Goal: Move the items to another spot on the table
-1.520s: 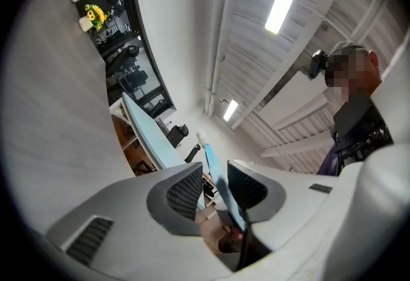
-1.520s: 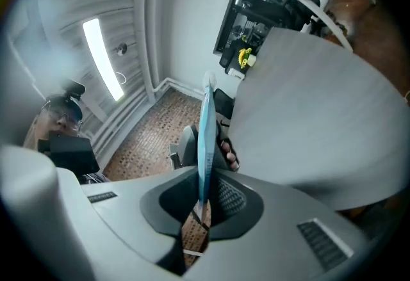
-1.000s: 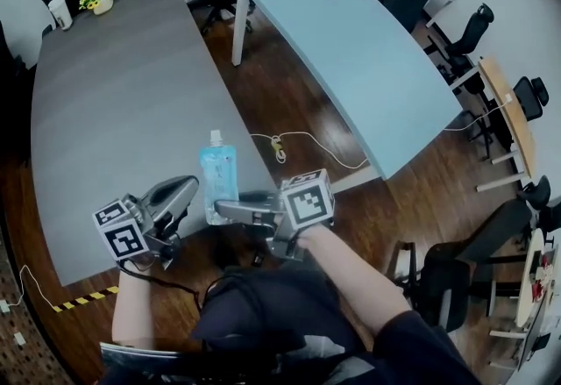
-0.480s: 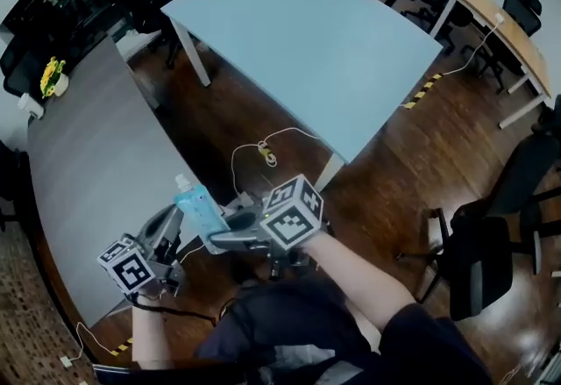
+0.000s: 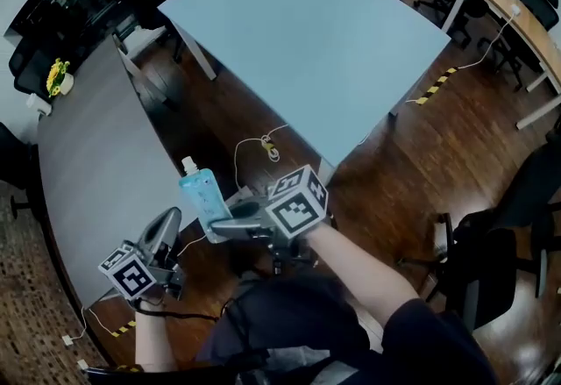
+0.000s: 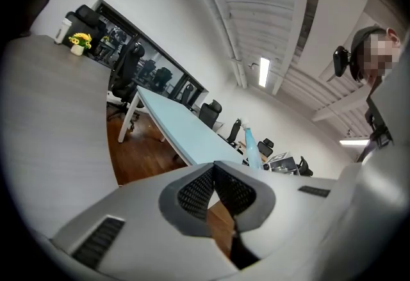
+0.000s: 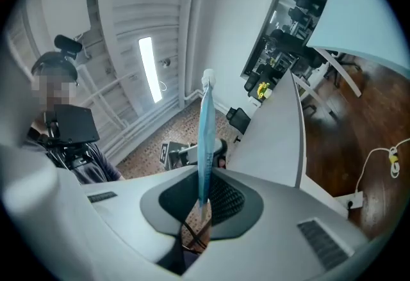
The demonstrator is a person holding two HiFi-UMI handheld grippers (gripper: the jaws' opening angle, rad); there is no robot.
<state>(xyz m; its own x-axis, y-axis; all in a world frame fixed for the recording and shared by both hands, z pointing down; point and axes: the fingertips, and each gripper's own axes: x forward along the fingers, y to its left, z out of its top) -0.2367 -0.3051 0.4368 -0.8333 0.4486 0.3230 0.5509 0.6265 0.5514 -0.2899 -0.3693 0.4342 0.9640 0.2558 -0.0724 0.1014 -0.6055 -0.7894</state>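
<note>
Between jaws of the right tool (image 7: 204,201), blue pouch (image 7: 206,136) stands clamped

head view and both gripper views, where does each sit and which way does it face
Head view: on the person's head, steeply down at grey table, floor, forearms, left gripper, right gripper.
Left gripper view: on that gripper, along shut empty jaws toward the blue table.
Right gripper view: along jaws shut on the pouch, toward the grey table.
Shared: all three show the pouch.
</note>
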